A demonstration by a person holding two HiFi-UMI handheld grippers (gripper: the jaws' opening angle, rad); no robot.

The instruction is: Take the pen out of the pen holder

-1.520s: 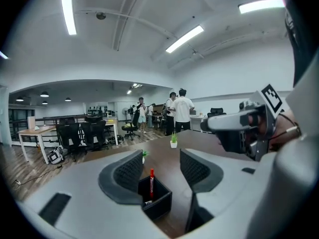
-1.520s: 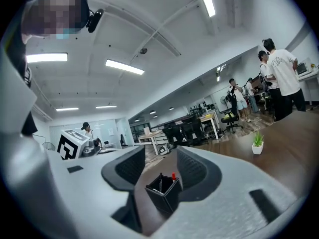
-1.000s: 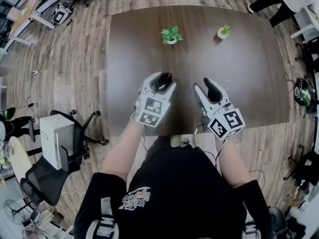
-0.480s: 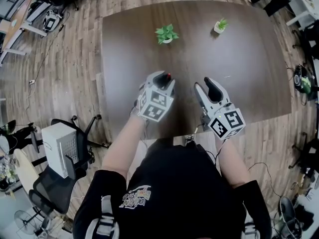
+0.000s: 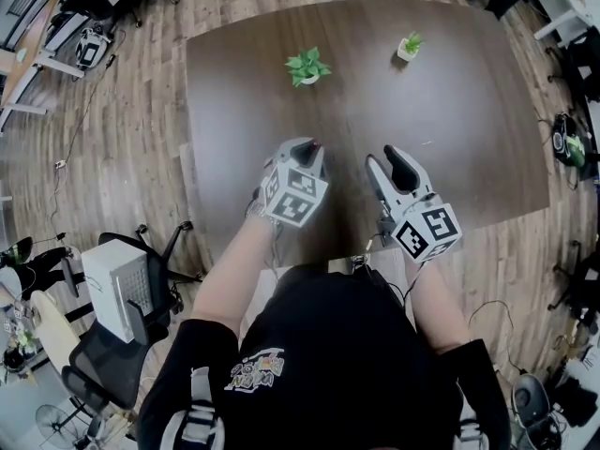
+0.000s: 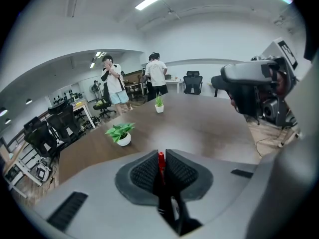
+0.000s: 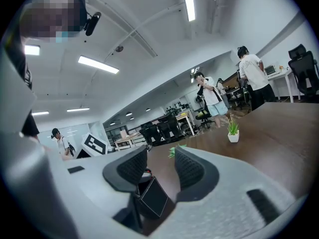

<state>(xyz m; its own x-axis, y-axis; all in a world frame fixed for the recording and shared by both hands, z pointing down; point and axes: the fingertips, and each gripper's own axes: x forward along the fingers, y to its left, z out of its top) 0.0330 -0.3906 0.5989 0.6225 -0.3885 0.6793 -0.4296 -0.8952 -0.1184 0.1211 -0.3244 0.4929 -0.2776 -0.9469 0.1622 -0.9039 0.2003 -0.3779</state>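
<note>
A pen (image 6: 161,162) with a red cap stands upright between the pads of my left gripper (image 6: 160,156). The jaws are closing and the pads press on its two sides. In the head view the left gripper (image 5: 305,150) points down at the table's near middle, and only the pen's red tip (image 5: 317,143) shows past it. The black pen holder (image 7: 152,198) appears low through the gap of my right gripper (image 7: 159,161); the head view hides it under the left gripper. The right gripper (image 5: 401,165) stands open to the right, with nothing between its pads.
The dark wooden table (image 5: 450,111) carries a leafy plant in a white pot (image 5: 306,66) and a smaller potted plant (image 5: 408,47) at its far side. Office chairs (image 5: 131,289) stand on the floor to the left. People stand beyond the table's far end.
My left gripper has sunk over the pen and its jaws have come together on it. The right gripper has stayed where it was.
</note>
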